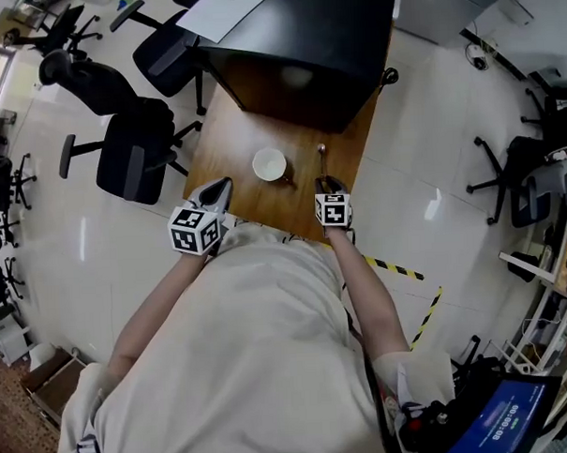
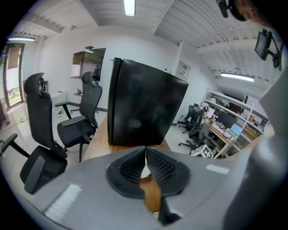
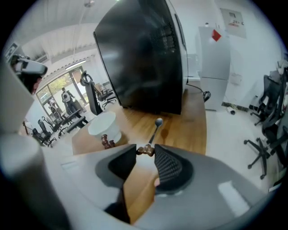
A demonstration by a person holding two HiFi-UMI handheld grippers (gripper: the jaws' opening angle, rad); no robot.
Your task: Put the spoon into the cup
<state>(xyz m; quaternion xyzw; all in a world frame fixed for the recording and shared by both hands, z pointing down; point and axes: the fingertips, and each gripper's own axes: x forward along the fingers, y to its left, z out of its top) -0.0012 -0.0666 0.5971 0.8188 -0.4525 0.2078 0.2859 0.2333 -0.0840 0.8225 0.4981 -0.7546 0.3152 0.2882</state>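
Note:
A white cup stands on the wooden table, with a dark knobbly handle on its near side. My right gripper is to the right of it, shut on the brown beaded end of a metal spoon. In the right gripper view the spoon points away from the jaws, its bowl over the table with a shadow beneath, and the cup is to its left. My left gripper hovers at the table's near edge, left of the cup. Its pads meet at the tips with nothing between them.
A large black box fills the far half of the table, just behind cup and spoon. Black office chairs stand left of the table. Yellow-black tape marks the floor at the right.

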